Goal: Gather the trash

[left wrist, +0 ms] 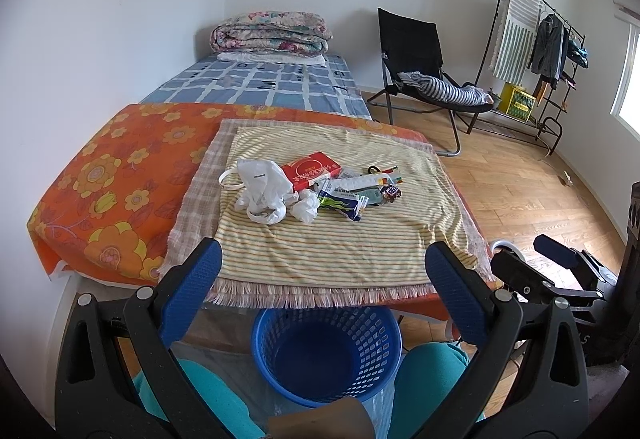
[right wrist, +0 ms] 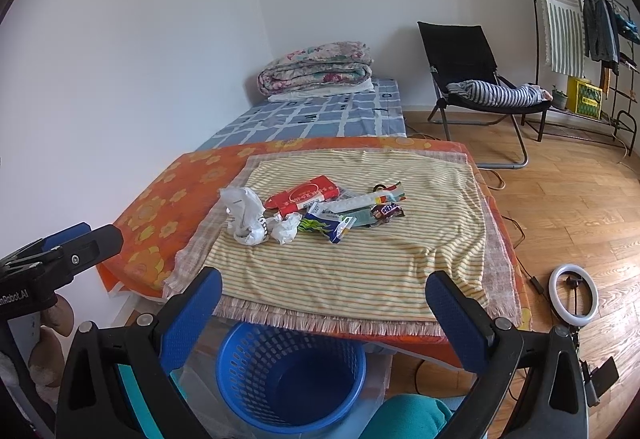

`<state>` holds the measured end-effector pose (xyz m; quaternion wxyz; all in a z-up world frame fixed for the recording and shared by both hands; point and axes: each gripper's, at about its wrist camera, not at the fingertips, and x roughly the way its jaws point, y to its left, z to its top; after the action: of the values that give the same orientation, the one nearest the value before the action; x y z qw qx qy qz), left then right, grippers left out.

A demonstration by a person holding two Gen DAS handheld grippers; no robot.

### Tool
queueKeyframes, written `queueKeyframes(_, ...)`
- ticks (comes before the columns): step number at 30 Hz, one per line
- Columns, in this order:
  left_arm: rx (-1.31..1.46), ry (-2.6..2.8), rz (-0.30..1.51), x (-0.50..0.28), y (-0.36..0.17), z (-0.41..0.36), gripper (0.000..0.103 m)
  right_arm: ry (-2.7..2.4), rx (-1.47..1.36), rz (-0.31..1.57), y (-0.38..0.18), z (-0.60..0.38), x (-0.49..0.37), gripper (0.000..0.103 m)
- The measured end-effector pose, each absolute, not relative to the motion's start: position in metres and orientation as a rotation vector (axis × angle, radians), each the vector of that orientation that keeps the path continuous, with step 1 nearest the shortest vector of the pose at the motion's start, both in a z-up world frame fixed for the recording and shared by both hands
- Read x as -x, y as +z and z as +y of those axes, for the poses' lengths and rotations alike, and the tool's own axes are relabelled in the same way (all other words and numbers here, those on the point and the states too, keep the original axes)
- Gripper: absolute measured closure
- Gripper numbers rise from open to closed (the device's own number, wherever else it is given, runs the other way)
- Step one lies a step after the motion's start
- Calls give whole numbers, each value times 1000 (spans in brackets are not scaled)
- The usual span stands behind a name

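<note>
A pile of trash lies on the striped yellow cloth (left wrist: 340,239) over the bed's foot: a white plastic bag (left wrist: 262,187) (right wrist: 244,213), a red box (left wrist: 310,169) (right wrist: 304,193), crumpled white paper (left wrist: 305,208) (right wrist: 285,227), a green and white wrapper (left wrist: 344,204) (right wrist: 326,225) and a dark candy wrapper (right wrist: 386,210). A blue mesh basket (left wrist: 326,353) (right wrist: 290,375) stands on the floor below the bed's edge, with nothing in it. My left gripper (left wrist: 323,281) and right gripper (right wrist: 324,305) both hang open and hold nothing, short of the cloth and above the basket.
The bed runs back to a folded floral quilt (left wrist: 272,33). A black folding chair (left wrist: 416,51) and a clothes rack (left wrist: 548,39) stand on the wooden floor to the right. A ring light (right wrist: 573,295) lies on the floor. Teal-clad knees (left wrist: 428,371) flank the basket.
</note>
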<state>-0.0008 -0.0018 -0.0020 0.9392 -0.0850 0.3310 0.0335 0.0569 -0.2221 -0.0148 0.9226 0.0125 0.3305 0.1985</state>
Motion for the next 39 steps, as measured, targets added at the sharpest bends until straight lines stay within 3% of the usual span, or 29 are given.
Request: queueKeyframes(39,175,66,670,2,-2,-1,0,414,-30,696,-18,-219,-49,0)
